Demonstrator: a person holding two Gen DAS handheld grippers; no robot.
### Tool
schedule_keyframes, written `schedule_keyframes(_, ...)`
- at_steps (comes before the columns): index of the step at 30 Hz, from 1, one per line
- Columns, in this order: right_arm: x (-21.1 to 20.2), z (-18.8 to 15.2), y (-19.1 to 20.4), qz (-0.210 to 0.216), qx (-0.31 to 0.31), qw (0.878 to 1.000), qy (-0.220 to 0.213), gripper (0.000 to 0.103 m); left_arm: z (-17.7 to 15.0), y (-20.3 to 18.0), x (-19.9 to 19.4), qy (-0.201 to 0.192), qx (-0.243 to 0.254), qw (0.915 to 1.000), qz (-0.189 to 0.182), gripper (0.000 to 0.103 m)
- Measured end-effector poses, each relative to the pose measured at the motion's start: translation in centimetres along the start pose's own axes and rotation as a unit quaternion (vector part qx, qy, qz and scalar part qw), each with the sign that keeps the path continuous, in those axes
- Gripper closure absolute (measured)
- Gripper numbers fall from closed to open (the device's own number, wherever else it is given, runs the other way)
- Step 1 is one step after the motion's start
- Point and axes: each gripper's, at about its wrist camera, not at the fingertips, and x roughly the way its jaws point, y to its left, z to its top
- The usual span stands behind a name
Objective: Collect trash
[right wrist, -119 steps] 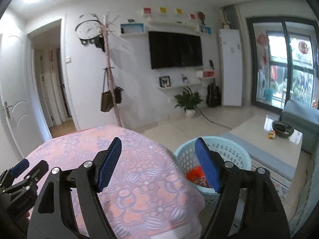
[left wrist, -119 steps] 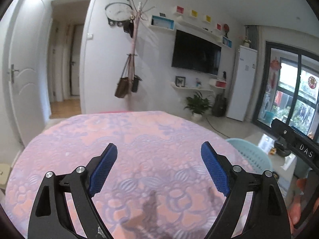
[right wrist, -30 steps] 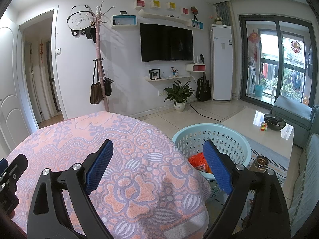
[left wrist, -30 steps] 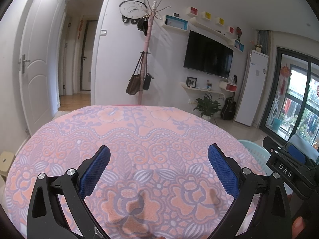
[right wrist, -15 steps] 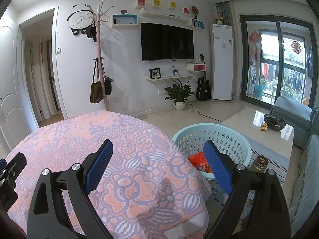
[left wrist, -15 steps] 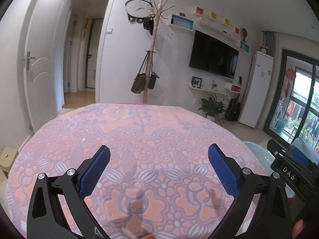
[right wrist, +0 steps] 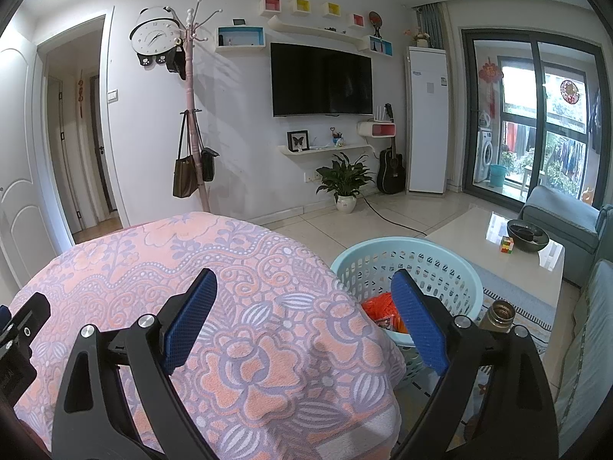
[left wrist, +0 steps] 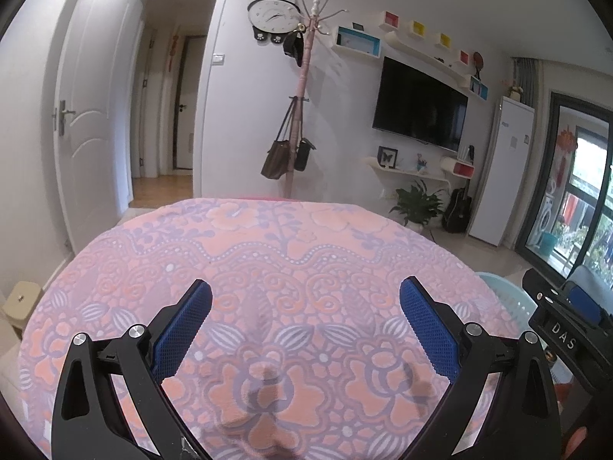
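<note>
My left gripper (left wrist: 304, 303) is open and empty above a table covered with a pink and purple flowered cloth (left wrist: 276, 260). My right gripper (right wrist: 302, 291) is open and empty over the table's right edge. A light blue plastic basket (right wrist: 413, 257) stands on the floor to the right of the table, with orange trash (right wrist: 379, 306) and a printed wrapper inside. The basket's rim also shows in the left wrist view (left wrist: 509, 295). I see no loose trash on the cloth.
A metal flask (right wrist: 500, 316) stands on the floor beside the basket. A low white coffee table (right wrist: 498, 230) carries a dark bowl and a puzzle cube. A grey sofa (right wrist: 559, 214) is at the right. A coat rack (right wrist: 193, 115) stands by the far wall.
Both grippers stayed open and empty. The left view has shifted slightly, tilting a little; the right view is almost unchanged over the last second.
</note>
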Motion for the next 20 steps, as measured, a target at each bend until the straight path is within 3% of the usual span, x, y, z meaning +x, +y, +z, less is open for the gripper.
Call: schedule_keyframes(20,-0.1,-0.1,0.1,-0.001,-0.002,1.0,-0.001,0.015,0.4,-1.2,-0.6,-0.005,0.012,0.9999,-0.003,0.008)
